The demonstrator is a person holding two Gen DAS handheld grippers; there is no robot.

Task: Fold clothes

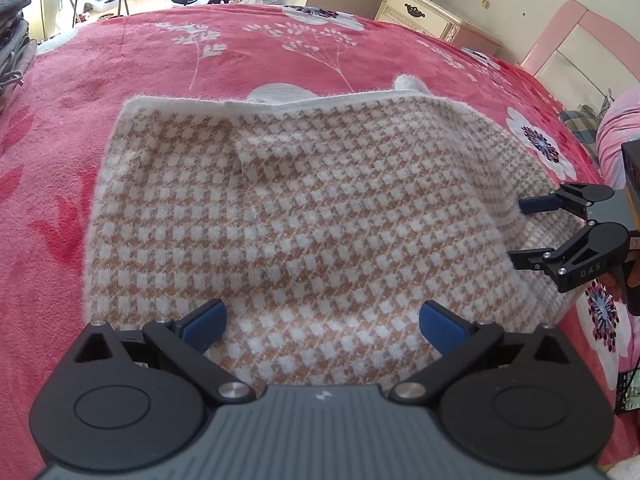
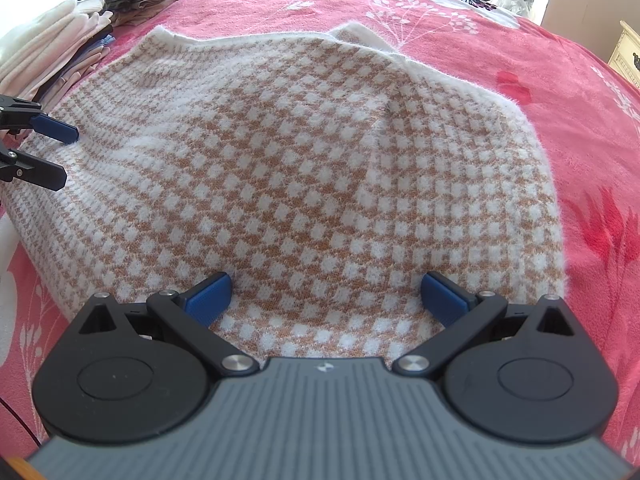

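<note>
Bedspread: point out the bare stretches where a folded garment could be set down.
Bare bedspread lies beyond the checked sweater, toward the nightstand, and along the sweater's side. Crowded: the clothes stack borders the other edge.

Both wrist views look down closely, sharing the sweater.

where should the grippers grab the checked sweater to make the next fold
Probably the near edge of the checked sweater, one gripper toward each end, coming in low from the person's side. It lies flat on the red blanket with that edge directly under the open left gripper and open right gripper, so pinched there it can be lifted toward the white-trimmed far edge.
</note>
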